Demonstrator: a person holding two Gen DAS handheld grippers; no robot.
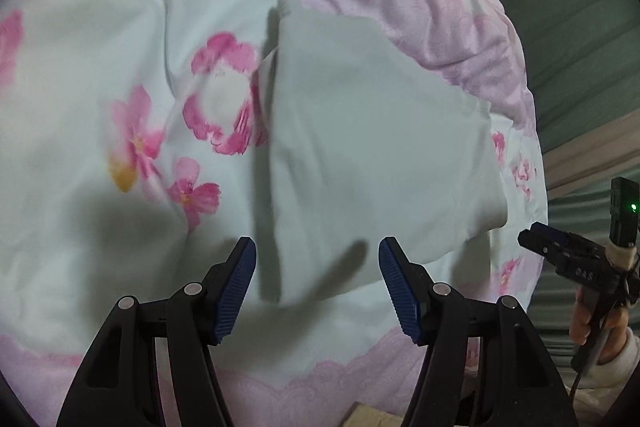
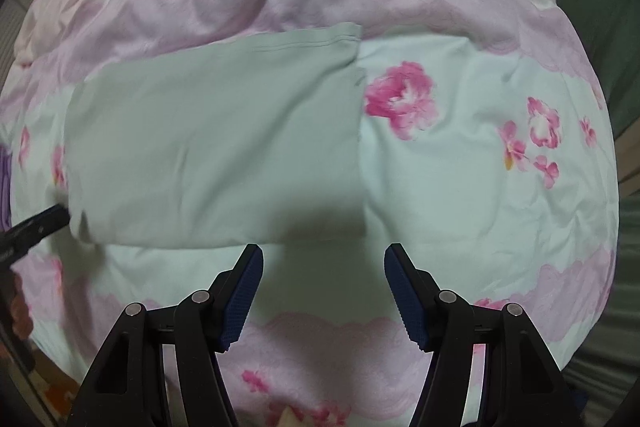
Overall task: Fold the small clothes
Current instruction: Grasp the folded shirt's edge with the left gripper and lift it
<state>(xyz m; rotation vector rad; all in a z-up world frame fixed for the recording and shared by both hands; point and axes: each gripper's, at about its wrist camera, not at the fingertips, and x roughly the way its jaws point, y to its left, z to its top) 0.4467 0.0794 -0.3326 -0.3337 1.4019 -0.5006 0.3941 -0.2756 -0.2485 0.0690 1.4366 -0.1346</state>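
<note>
A pale mint garment (image 1: 368,143) lies folded into a rough rectangle on the flowered bedspread (image 1: 80,75). My left gripper (image 1: 318,259) is open and empty, just above the garment's near edge. In the right wrist view the same garment (image 2: 216,147) lies left of centre. My right gripper (image 2: 323,263) is open and empty, just short of the garment's near edge. The right gripper also shows at the right edge of the left wrist view (image 1: 536,233), beside the garment's corner; whether it is open or shut does not show there. The left gripper's tip (image 2: 48,219) touches the garment's left corner.
The bedspread (image 2: 480,155) is white with pink flowers and lilac lace bands, rumpled at the back. Dark green fabric (image 1: 580,27) lies beyond the bed's right edge. A hand in a white sleeve (image 1: 600,331) holds the right gripper.
</note>
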